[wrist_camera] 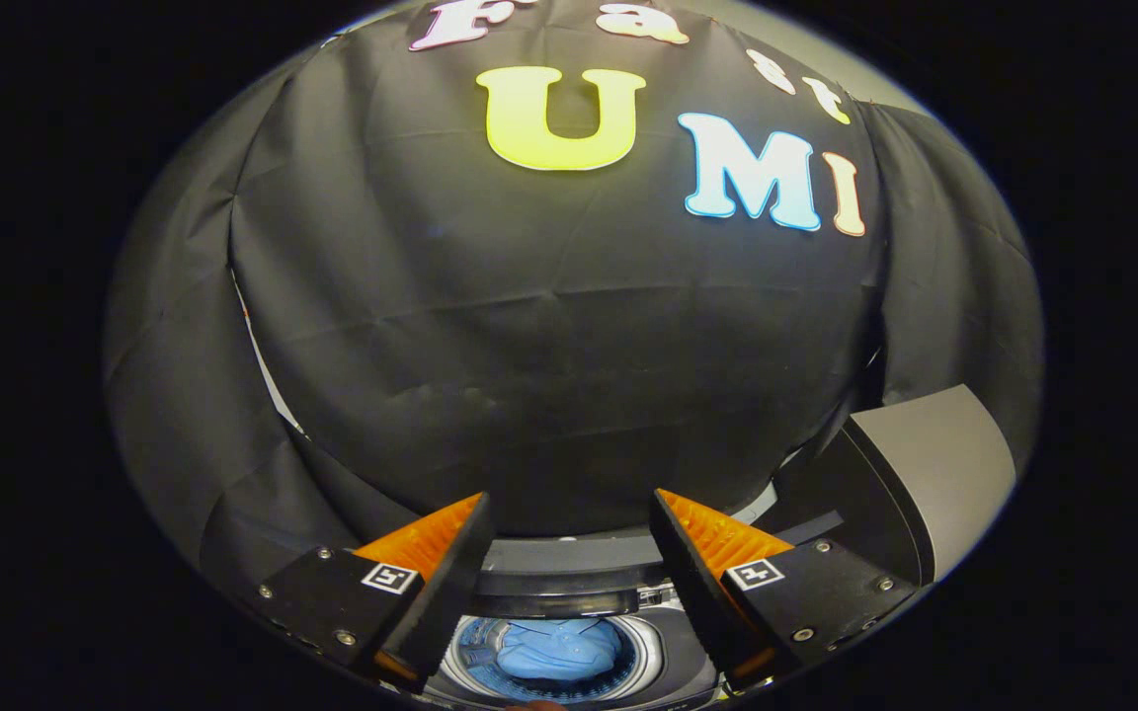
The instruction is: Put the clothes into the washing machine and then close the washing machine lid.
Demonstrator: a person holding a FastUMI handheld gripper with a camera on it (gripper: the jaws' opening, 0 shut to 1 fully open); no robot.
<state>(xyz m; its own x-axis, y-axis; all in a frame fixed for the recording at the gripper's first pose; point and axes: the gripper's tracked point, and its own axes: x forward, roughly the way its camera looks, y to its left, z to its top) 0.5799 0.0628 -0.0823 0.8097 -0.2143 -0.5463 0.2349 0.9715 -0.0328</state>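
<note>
Behind everything hangs the booth's wall (pixel 549 346), a broad sheet of matte black cloth, creased in soft horizontal folds and seamed where its panels meet. Below it, off to the right and beyond the right finger, the washing machine lid (pixel 934 474) stands raised, a smooth grey slab with a rounded corner and a dark inner face. Under the cloth's lower hem sits the washing machine (pixel 569 563), seen from above: a dark curved back rim, then a glossy band, then the round mouth of the drum (pixel 475 652), ringed in pale ribbed metal or plastic that catches the light.

Down inside that drum lie the clothes (pixel 559 647), a soft, rumpled bundle of light blue fabric, bunched into a rounded heap low between the two fingers and well beneath them.

Nearest of all, the gripper (pixel 569 518) hovers above the opening with its jaws spread wide and released, nothing caught between them and neither finger touching cloth or machine. Each finger is a wedge tapering to a point, its inner pad (pixel 722 533) ridged with fine grooves, mounted on a flat, bolted plate bearing a small square marker.
</note>
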